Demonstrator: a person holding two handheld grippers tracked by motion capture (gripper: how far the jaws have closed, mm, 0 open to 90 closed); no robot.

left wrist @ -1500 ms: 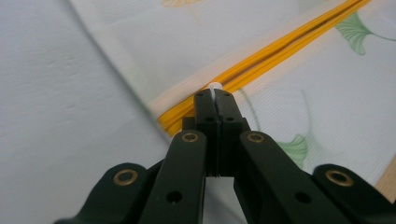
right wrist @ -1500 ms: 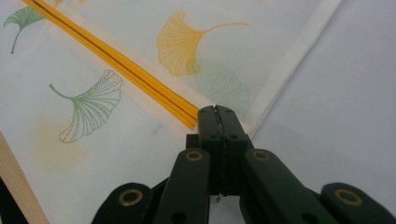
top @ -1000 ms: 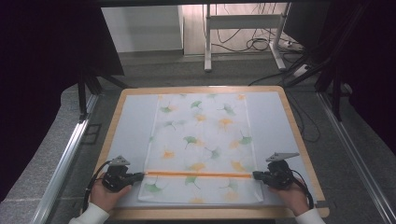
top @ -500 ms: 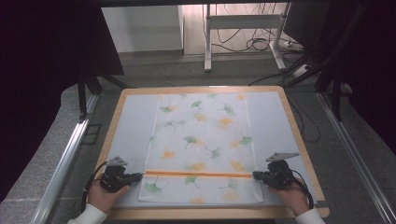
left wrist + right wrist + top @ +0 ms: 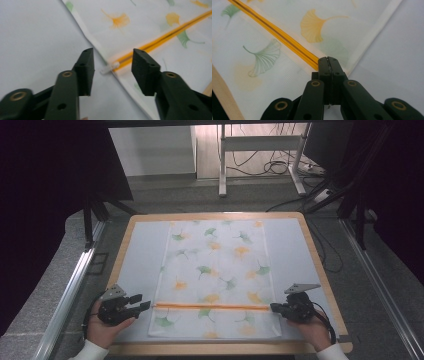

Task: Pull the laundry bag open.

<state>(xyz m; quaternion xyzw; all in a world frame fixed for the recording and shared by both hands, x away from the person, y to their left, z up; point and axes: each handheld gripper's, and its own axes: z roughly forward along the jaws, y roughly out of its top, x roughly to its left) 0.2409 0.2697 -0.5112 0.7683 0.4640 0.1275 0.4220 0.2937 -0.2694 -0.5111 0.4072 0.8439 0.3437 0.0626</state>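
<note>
At the near edge of the table (image 5: 320, 270), the right gripper (image 5: 274, 308) is pressed shut on the right end of the orange zipper (image 5: 210, 306), where the bag (image 5: 215, 270) edge is pinched between its jaws; in the right gripper view the pads are seen clamped together on the zipper end (image 5: 315, 63). The left gripper (image 5: 145, 305) is held just off the bag's left edge with its jaws spread, and nothing is gripped between them; in the left gripper view the small white pull (image 5: 109, 68) is seen lying between and just beyond the pads, untouched. The bag is laid flat in the middle of the table, its zipper running across the near part, closed along its length as far as can be told. The step in hand is judged to be the taking of the pull: the left gripper would best be eased forward until the pull sits squarely between the pads, then closed firmly on the tab alone, so that no mesh is caught, while the far end is kept anchored and taut by the right gripper. Compared with a second ago, the left jaws have just been opening, with nothing between them, and now stand apart where they were closed at the bag's edge; the right gripper and bag are unchanged.
</note>
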